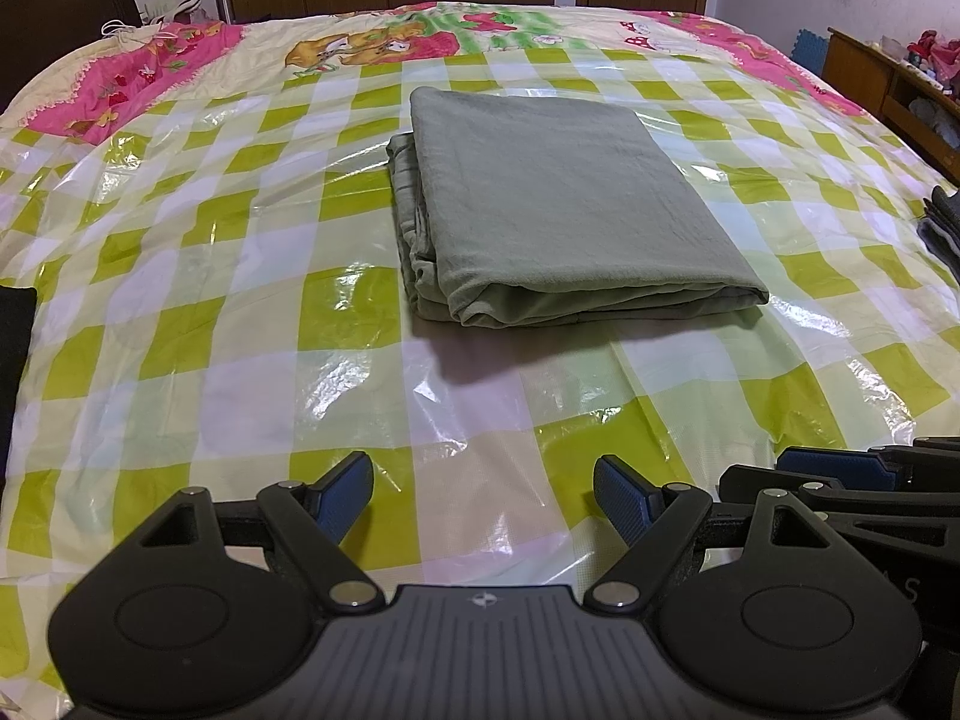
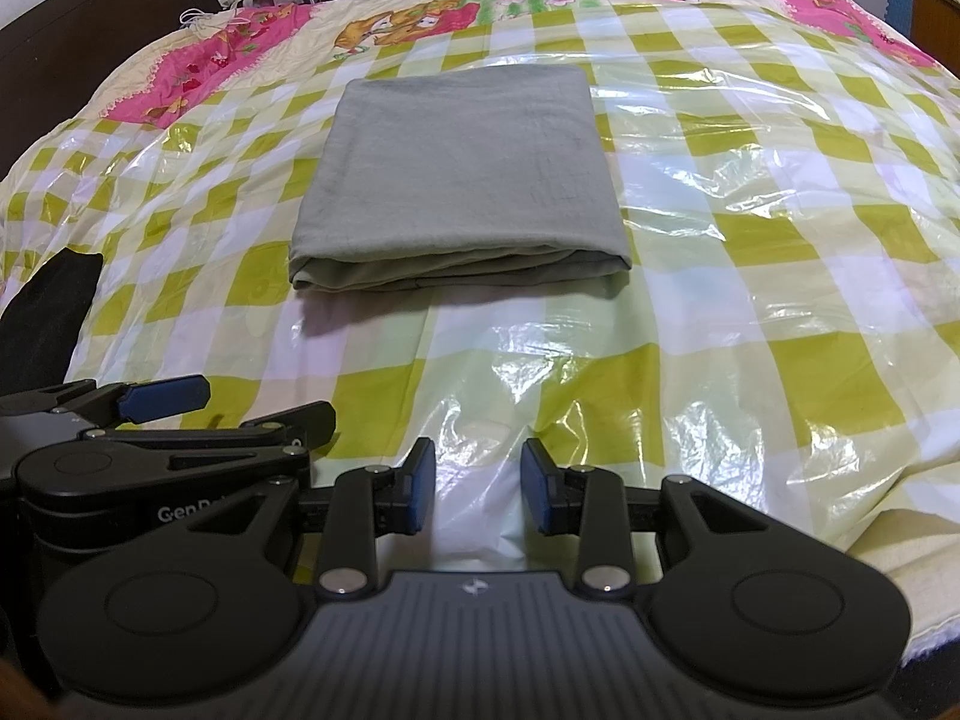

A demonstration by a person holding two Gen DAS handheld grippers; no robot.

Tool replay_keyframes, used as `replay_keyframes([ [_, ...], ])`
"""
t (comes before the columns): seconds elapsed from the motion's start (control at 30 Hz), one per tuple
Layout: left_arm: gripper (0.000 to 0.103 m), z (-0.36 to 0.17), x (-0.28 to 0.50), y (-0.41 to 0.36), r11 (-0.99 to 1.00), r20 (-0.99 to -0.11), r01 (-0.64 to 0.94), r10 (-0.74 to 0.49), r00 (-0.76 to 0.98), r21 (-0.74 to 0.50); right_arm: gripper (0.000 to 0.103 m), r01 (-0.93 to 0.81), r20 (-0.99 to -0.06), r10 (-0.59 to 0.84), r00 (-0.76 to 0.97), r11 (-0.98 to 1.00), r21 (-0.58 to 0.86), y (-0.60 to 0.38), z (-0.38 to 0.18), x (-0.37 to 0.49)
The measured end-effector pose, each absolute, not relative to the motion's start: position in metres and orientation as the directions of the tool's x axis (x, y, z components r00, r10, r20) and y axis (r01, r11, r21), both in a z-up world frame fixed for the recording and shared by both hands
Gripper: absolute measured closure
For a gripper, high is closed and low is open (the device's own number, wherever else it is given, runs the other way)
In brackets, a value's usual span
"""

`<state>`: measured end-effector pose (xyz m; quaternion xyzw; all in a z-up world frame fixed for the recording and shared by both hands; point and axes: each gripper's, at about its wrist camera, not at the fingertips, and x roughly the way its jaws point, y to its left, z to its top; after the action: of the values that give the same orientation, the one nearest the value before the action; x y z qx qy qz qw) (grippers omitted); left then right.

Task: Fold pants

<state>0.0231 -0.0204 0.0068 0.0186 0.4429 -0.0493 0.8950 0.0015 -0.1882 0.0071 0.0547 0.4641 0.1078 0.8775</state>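
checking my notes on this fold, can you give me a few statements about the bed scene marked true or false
1. The pants lie folded into a flat rectangle on the checked plastic sheet. True.
2. The left gripper is clamped on the pants. False: its jaws stand wide apart with nothing between them, short of the pants.
3. The right gripper holds nothing. True: its jaws are narrower but only the sheet shows between them.
4. The pants are bright pink. False: they are grey-green.
5. The two grippers sit side by side at the near edge. True.

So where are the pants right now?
The folded grey-green pants lie mid-bed on the checked plastic sheet, ahead of both grippers, untouched.
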Motion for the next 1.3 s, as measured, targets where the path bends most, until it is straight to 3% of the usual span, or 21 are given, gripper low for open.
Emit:
replay_keyframes([
  [1.3, 0.012, 0.0056, 0.0223, -0.0229, 0.995, -0.790, 0.104, -0.060, 0.610, 0.005, 0.070, -0.143, -0.804, 0.220, 0.552, 0.975, 0.168, -0.1877, 0.0078, 0.0015],
])
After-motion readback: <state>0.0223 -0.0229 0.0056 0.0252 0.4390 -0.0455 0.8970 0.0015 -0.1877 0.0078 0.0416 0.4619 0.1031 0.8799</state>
